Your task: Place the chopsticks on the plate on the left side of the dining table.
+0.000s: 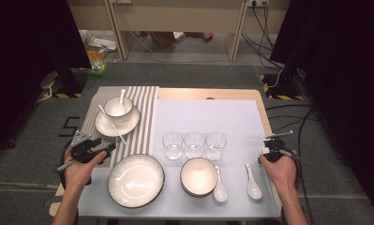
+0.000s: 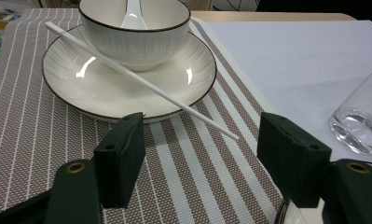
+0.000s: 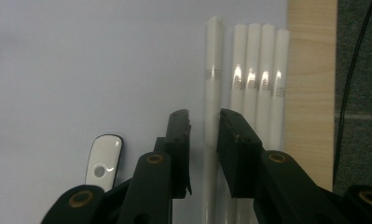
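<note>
In the right gripper view a row of white chopsticks lies along the right side of the pale mat point(image 3: 104, 60). My right gripper point(image 3: 204, 114) straddles the leftmost chopstick point(image 3: 213, 56), which lies slightly apart from the several others point(image 3: 258, 70); a narrow gap shows beside the left jaw. My left gripper point(image 2: 204, 140) stands open over the striped placemat point(image 2: 34, 140), nothing between its pads. Ahead of it a white bowl point(image 2: 132, 39) with a spoon point(image 2: 133, 14) sits on a plate point(image 2: 95, 88), a single chopstick point(image 2: 141, 79) resting across the rim. From above, the left gripper point(image 1: 110, 147) is at the table's left and the right gripper point(image 1: 268, 149) at its right edge.
Three empty glasses point(image 1: 194, 145) stand in a row mid-table. In front of them are a large plate point(image 1: 136, 180), a small bowl point(image 1: 198, 176) and two white spoons point(image 1: 220, 185) point(image 1: 252, 183). The wooden table edge point(image 3: 309, 93) runs just right of the chopsticks.
</note>
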Motion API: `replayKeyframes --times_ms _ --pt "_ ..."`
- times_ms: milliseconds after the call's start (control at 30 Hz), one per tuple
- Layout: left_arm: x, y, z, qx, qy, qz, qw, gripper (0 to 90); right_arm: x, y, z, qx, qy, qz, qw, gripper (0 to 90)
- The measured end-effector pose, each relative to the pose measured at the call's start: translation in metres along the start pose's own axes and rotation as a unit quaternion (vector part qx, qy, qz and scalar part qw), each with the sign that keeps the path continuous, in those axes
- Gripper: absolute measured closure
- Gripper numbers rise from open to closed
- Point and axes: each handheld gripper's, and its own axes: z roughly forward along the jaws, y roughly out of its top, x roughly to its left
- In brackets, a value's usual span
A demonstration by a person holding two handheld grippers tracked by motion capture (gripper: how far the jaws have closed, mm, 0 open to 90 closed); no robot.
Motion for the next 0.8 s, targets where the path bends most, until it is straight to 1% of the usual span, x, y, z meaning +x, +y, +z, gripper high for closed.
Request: replayKeyframes --times_ms 67,100,167,233,267,333,400,433,467,567,667,800 --pt "0.0 0.0 0.0 0.002 0.001 0.001 1.0 31.6 0.002 0.001 0.002 0.005 -0.006 -0.006 1.0 74.5" --pt "0.0 0.0 0.0 0.002 0.0 0.001 1.0 31.6 0.004 0.002 0.002 0.009 -0.01 -0.004 0.9999 75.6" --pt "0.0 0.0 0.0 0.002 0.0 0.0 1.0 31.6 0.004 0.002 0.002 0.01 -0.011 -0.003 0.9999 76.5" --pt "0.0 0.0 0.001 0.001 0.0 0.0 1.0 31.7 0.005 0.003 0.002 0.015 -0.018 -0.005 0.9997 79.1" --pt "0.0 -0.001 0.001 0.002 0.0 0.0 1.0 31.7 0.007 0.004 0.002 0.022 -0.022 -0.005 0.9995 82.5" --pt "0.0 -0.001 0.001 0.004 -0.001 0.002 1.0 31.7 0.008 0.005 0.003 0.025 -0.023 -0.004 0.9994 83.7" --pt "-0.001 -0.001 0.001 0.001 0.0 0.002 1.0 31.8 0.011 0.007 0.003 0.03 -0.032 -0.006 0.999 84.3" --pt "-0.001 -0.001 0.001 0.002 -0.001 0.002 1.0 31.8 0.011 0.008 0.003 0.035 -0.034 -0.002 0.9988 84.4" --pt "-0.001 -0.001 0.001 0.002 -0.002 0.002 1.0 31.8 0.011 0.009 0.003 0.037 -0.032 -0.002 0.9988 84.5" --pt "-0.001 -0.002 0.002 0.003 -0.003 0.003 1.0 31.8 0.01 0.012 0.004 0.038 -0.019 0.01 0.9991 84.6" --pt "-0.001 -0.002 0.002 0.003 -0.003 0.002 1.0 31.9 0.009 0.018 0.004 0.029 -0.01 0.007 0.9995 84.5" --pt "-0.002 -0.001 0.002 0.002 -0.002 0.002 1.0 31.9 0.01 0.034 0.004 0.013 -0.012 0.012 0.9998 84.6"
